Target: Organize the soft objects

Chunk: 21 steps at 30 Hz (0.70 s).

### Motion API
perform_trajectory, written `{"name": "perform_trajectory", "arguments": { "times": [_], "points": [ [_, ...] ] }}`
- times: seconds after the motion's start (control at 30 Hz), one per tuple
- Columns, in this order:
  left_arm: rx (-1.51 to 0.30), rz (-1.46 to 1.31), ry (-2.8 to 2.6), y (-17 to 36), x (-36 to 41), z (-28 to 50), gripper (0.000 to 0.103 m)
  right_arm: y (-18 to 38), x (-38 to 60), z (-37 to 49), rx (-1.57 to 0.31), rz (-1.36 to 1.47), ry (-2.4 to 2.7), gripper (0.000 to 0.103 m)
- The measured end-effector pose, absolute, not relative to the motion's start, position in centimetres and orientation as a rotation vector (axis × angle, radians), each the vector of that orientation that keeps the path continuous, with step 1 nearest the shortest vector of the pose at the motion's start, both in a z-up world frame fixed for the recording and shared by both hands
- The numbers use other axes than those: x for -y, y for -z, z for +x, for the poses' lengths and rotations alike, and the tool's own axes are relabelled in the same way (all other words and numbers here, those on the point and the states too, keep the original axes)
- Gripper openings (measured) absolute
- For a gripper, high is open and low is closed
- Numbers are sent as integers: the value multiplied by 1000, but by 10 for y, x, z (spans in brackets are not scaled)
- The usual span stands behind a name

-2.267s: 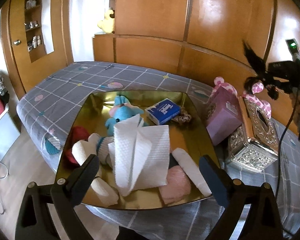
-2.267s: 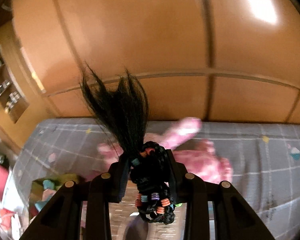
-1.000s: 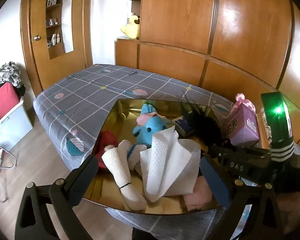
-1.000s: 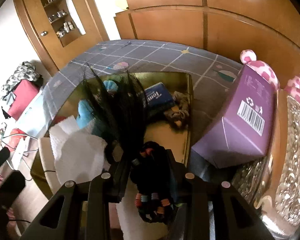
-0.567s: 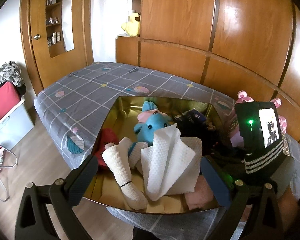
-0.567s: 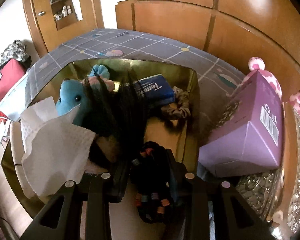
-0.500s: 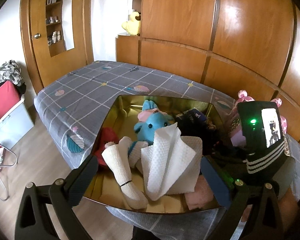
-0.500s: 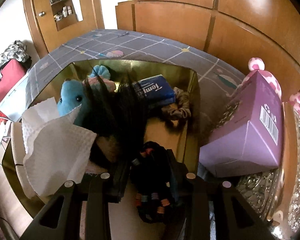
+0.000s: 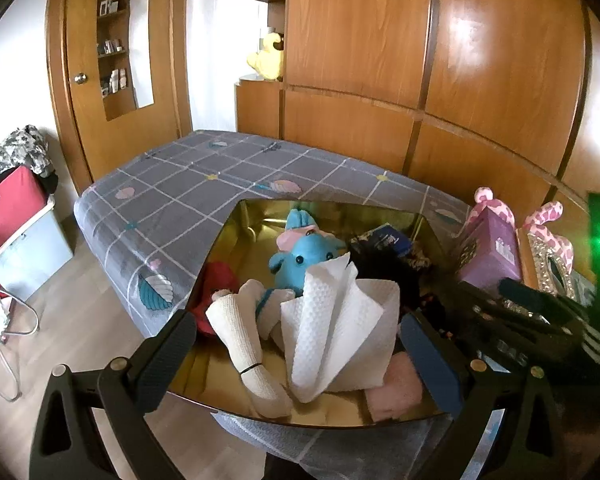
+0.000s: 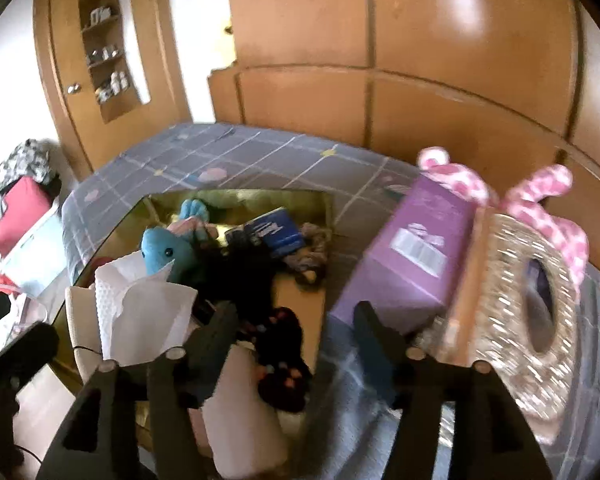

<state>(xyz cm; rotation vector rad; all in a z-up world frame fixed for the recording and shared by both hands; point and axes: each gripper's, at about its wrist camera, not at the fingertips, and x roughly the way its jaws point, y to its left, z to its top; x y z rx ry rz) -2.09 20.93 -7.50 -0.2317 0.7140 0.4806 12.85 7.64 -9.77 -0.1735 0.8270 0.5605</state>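
Gaping wide above black hairpiece (image 10: pixel 276 344), right gripper (image 10: pixel 296 332) holds nothing.

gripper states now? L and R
Left gripper: open, holding nothing.
Right gripper: open, empty; black hairpiece lies in the gold tray.

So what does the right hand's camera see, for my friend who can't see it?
The open right gripper hangs over a gold tray on a grey checked bed, empty. A black hairpiece with beads lies in the tray beside a blue plush toy and a white paper towel. A purple box stands to the right.
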Motion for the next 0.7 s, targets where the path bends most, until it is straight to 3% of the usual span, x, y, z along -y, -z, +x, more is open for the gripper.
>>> {"name": "perform_trajectory", "arguments": {
  "times": [0.7],
  "points": [
    [-640, -186, -431, 62, -165, -32, 103, 73, -8, 63, -652, -175, -349, 64]
  ]
}}
